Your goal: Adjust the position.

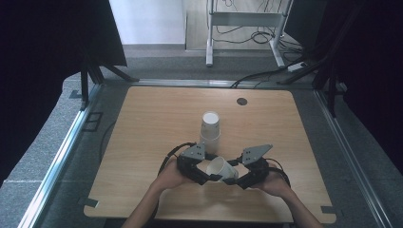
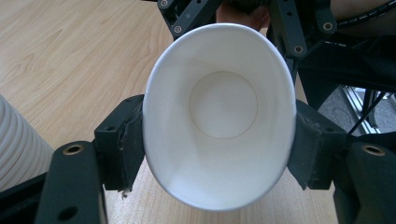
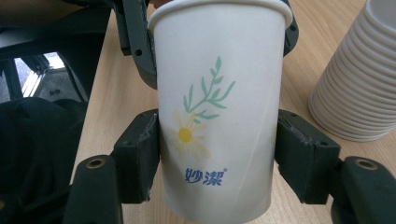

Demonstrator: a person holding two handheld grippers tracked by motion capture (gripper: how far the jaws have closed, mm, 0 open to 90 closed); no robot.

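high view: both grippers meet on one paper cup; left gripper pinches its rim end, right gripper clasps its base end, beside cup stack.

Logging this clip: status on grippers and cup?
Left gripper clamped near cup rim. Right gripper at its base, grip unclear. Cup stack behind, apart.
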